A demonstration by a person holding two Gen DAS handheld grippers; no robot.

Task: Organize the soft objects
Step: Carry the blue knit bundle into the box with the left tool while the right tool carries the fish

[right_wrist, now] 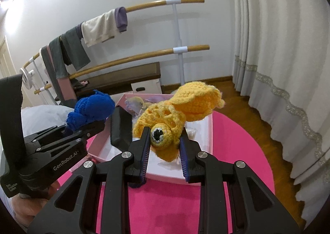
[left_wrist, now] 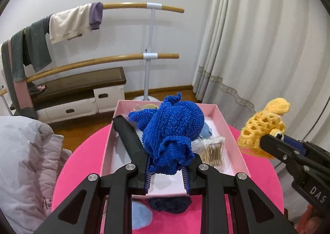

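I have 2 tools up over the pink box [left_wrist: 231, 131], which sits on the round pink desk [left_wrist: 82, 164] with a bare band of desk on every side I can see; the box's near wall lies just under my left fingers [left_wrist: 147, 174]. My left tool [left_wrist: 167, 174] is pinching the blue toy [left_wrist: 171, 128] by its lower end, the bulk of it standing up above the box interior. My right tool [right_wrist: 164, 153] is pinching the yellow toy [right_wrist: 179, 114] near its 1 visible eye, and the toy hangs over the box's near-right part. The 2 toys are apart, the blue to the left of the yellow. A black bar [left_wrist: 129, 137] leans inside the box along its left wall, close to both tools. The left view shows what the right does not: 1 bundle of cotton swabs [left_wrist: 213, 149] on the box floor, a light blue soft piece [left_wrist: 206, 132] behind the blue toy, a dark knit piece [left_wrist: 169, 203] and a pale blue piece [left_wrist: 140, 219] on the desk in front of the box, and a grey quilt [left_wrist: 24, 161] off the desk's left edge. The right view shows more open desk to the right, then wood floor [right_wrist: 243, 93] and the curtain [right_wrist: 288, 48]. Behind stand 2 wooden rails [right_wrist: 144, 56], with clothes [right_wrist: 99, 27] draped on the upper.
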